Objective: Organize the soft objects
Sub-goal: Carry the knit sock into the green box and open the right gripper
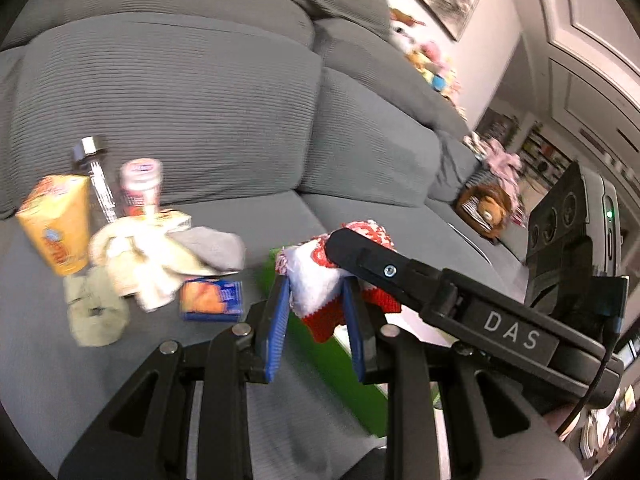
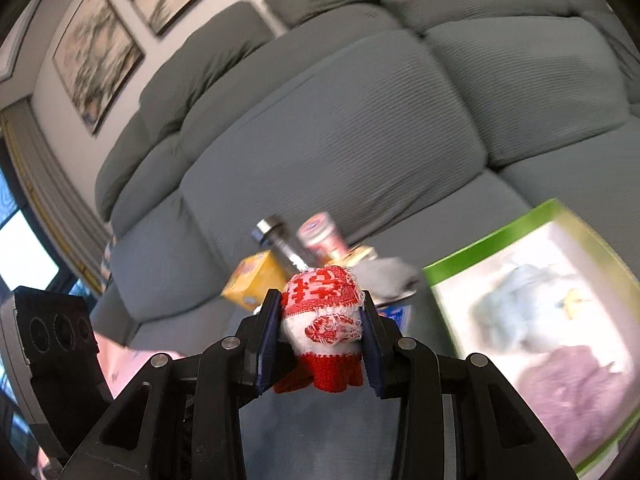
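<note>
A red-and-white knitted sock (image 1: 316, 300) hangs between both grippers above the grey sofa seat. In the left wrist view my left gripper (image 1: 314, 285) is shut on its white and red end. The right gripper's black housing (image 1: 480, 320) reaches in from the right and covers the patterned end. In the right wrist view my right gripper (image 2: 321, 300) is shut on the same sock (image 2: 324, 320), bunched between the blue pads. A green-rimmed box (image 2: 496, 236) lies at the right, with a light blue soft item (image 2: 516, 304) and a purple one (image 2: 576, 384) inside.
On the seat to the left lie a yellow carton (image 1: 56, 224), a metal-capped bottle (image 1: 96, 176), a pink-labelled jar (image 1: 140, 188), cream cloths (image 1: 140, 264), a grey sock (image 1: 212, 248), a blue packet (image 1: 212, 300) and a pale green scrunchie (image 1: 96, 312). Soft toys (image 1: 484, 204) sit far right.
</note>
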`<state>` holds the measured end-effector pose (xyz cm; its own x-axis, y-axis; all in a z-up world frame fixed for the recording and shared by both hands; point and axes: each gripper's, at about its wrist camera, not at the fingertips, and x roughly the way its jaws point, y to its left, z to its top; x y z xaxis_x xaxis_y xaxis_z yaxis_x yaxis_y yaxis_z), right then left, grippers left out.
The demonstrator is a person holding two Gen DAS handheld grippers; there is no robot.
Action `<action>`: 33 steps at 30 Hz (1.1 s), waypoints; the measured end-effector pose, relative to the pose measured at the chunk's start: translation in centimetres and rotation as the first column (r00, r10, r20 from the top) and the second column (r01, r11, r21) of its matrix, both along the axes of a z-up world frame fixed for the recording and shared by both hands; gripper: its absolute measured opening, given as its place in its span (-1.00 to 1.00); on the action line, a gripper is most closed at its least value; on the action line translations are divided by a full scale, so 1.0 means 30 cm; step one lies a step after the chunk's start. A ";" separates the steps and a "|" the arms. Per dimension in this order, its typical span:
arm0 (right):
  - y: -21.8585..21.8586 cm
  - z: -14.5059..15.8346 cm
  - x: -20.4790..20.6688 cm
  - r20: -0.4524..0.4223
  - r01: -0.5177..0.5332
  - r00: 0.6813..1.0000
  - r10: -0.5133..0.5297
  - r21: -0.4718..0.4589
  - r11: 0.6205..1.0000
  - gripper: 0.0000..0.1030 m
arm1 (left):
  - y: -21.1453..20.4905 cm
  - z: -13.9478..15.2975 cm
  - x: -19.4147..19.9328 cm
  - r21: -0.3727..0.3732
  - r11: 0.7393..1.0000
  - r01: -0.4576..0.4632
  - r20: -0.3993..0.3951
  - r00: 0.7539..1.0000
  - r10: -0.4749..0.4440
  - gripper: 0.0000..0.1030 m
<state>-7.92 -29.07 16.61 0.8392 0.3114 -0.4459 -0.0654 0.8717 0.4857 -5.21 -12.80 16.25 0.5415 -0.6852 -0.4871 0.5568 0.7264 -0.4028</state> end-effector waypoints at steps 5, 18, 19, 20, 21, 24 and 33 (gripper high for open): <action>-0.133 0.000 -0.050 0.023 0.096 0.995 -0.095 -0.018 0.995 -0.24 | -0.144 -0.007 -0.003 0.001 0.995 0.099 0.007 0.995 -0.099 -0.54; -0.387 -0.090 -0.120 -0.111 0.326 0.940 -0.322 0.016 0.945 -0.24 | -0.442 -0.100 0.022 0.048 0.959 0.280 -0.098 0.957 -0.274 -0.54; -0.401 -0.102 -0.116 -0.134 0.341 0.932 -0.337 0.011 0.940 -0.24 | -0.455 -0.109 0.021 0.054 0.957 0.285 -0.107 0.955 -0.278 -0.54; -0.412 -0.113 -0.110 -0.153 0.351 0.926 -0.346 0.007 0.936 -0.24 | -0.475 -0.122 0.022 0.062 0.954 0.292 -0.121 0.951 -0.284 -0.54; -0.420 -0.122 -0.110 -0.167 0.360 0.920 -0.354 0.004 0.933 -0.24 | -0.485 -0.133 0.025 0.065 0.952 0.298 -0.131 0.949 -0.288 -0.54; -0.447 -0.148 -0.105 -0.215 0.389 0.899 -0.382 -0.011 0.921 -0.24 | -0.520 -0.165 0.029 0.070 0.946 0.316 -0.165 0.939 -0.302 -0.54; -0.477 -0.188 -0.084 -0.298 0.442 0.844 -0.445 -0.080 0.893 -0.23 | -0.551 -0.214 0.018 0.103 0.941 0.323 -0.216 0.930 -0.296 -0.53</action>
<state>-10.44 -43.38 10.98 0.7117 -0.0664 -0.6993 0.4770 0.7765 0.4117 -4.67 -29.34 9.84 0.1982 -0.7243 -0.6604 0.6836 0.5850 -0.4364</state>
